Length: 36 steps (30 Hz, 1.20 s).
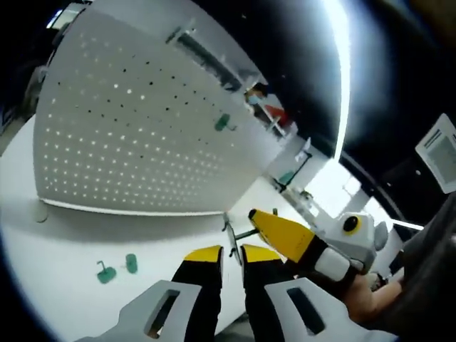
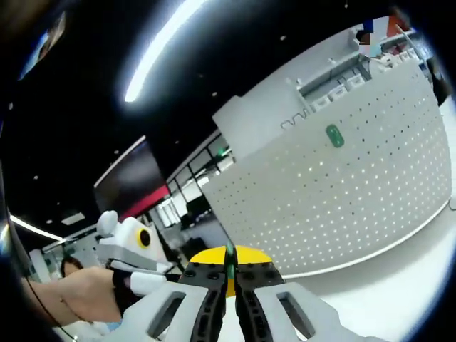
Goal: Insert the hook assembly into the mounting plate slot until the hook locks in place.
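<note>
Hook assembly: a thin metal hook [image 1: 241, 235] is showing in the left gripper view at about 5 o'clock from the pegboard's lower corner, just beyond the left jaws' tips and touching the tip of the right gripper; in the right gripper view a thin green sliver [image 2: 229, 258] is sticking up between the right jaws.
Right gripper [image 2: 229, 274]: jaws are pressing together on the green sliver; in the left gripper view it is coming in from 4 o'clock as a yellow-tipped wedge [image 1: 265, 222], a hand [image 1: 367, 296] holding it.
Left gripper [image 1: 230, 255]: yellow-tipped jaws are standing slightly apart, gripping nothing that can be made out; in the right gripper view it is sitting at 8 o'clock [image 2: 146, 274], a hand [image 2: 82, 292] around it.
Mounting plate: a white perforated pegboard [image 1: 142, 135] is standing upright on the table, filling 10 to 1 o'clock; in the right gripper view it is spreading from centre to 3 o'clock [image 2: 335, 206].
Green piece on board: one green part [image 1: 223, 122] is sitting on the pegboard face, also seen up high [image 2: 334, 135].
Loose green pieces: two [image 1: 106, 272] [image 1: 131, 263] are lying near each other on the white table [image 1: 57, 249] at 8 o'clock.
</note>
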Tool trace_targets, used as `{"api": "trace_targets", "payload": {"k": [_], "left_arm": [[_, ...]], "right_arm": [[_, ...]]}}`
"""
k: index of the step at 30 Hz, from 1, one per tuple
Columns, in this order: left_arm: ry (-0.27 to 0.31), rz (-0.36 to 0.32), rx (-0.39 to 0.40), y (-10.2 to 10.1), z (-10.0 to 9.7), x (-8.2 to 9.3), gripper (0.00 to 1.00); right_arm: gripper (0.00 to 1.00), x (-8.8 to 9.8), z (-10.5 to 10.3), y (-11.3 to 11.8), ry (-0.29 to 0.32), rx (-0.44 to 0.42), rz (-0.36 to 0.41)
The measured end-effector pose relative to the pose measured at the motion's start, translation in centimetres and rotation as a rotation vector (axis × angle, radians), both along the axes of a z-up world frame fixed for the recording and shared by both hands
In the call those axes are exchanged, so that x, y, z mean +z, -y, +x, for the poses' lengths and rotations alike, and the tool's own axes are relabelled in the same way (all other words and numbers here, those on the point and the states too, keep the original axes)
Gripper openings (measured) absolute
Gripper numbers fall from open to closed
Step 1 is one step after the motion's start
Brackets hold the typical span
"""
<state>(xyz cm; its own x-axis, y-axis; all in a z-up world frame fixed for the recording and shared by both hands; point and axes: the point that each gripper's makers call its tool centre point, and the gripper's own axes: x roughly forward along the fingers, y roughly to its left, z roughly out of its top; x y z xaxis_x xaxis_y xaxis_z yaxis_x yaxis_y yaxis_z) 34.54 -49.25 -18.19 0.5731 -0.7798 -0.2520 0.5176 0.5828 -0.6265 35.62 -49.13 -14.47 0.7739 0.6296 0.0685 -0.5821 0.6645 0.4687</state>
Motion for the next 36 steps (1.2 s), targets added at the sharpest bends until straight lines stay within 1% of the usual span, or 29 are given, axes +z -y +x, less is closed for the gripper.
{"api": "trace_targets", "payload": {"k": [10,12,13,14,16,19,20,21,24,25,28,33,34,35,36], "left_arm": [[0.035,0.028,0.015,-0.6,0.2,0.4,0.04],[0.044,0.047,0.014,-0.6,0.3,0.5,0.03],[0.051,0.059,0.022,-0.7,0.4,0.5,0.03],[0.079,0.094,0.031,-1.0,0.7,0.5,0.02],[0.096,0.121,0.03,-1.0,0.6,0.8,0.02],[0.108,0.123,0.04,-1.2,0.7,1.4,0.01],[0.113,0.123,0.044,-1.3,0.7,1.5,0.01],[0.122,0.13,0.045,-1.3,0.7,1.6,0.01],[0.168,0.152,0.063,-1.4,0.7,2.2,0.01],[0.197,0.181,0.066,-1.6,0.8,2.4,0.01],[0.235,0.224,0.072,-1.6,0.8,2.7,0.01],[0.286,0.285,0.079,-2.3,0.9,2.9,0.01],[0.303,0.306,0.081,-2.5,1.0,2.9,0.01],[0.331,0.349,0.08,-2.7,1.1,2.8,0.01],[0.356,0.374,0.084,-2.8,1.1,2.9,0.01]], "right_arm": [[0.0,0.4,-0.4,-0.1,0.015,-0.007,-0.008],[0.0,0.4,-0.4,-0.2,0.01,-0.005,0.0],[0.0,0.4,-0.4,-0.3,-0.005,0.002,0.029],[0.0,0.3,-0.3,-0.2,-0.006,0.001,0.024],[0.0,0.6,-0.4,-0.4,0.0,0.006,0.022],[0.01,1.2,-0.4,-0.6,0.01,0.007,0.018],[0.01,1.3,-0.4,-0.6,0.001,0.012,0.024],[0.01,1.3,-0.5,-0.7,-0.028,0.021,0.042],[0.03,1.8,-0.6,-0.8,-0.086,0.042,0.121],[0.04,1.9,-0.6,-0.7,-0.089,0.053,0.114],[0.06,2.2,-0.9,-0.9,-0.077,0.067,0.087],[0.11,2.7,-1.4,-1.0,-0.083,0.094,0.083],[0.12,2.7,-1.6,-1.1,-0.077,0.099,0.067],[0.12,2.7,-1.6,-1.1,-0.075,0.099,0.056],[0.12,2.7,-1.6,-1.1,-0.069,0.1,0.049]]}}
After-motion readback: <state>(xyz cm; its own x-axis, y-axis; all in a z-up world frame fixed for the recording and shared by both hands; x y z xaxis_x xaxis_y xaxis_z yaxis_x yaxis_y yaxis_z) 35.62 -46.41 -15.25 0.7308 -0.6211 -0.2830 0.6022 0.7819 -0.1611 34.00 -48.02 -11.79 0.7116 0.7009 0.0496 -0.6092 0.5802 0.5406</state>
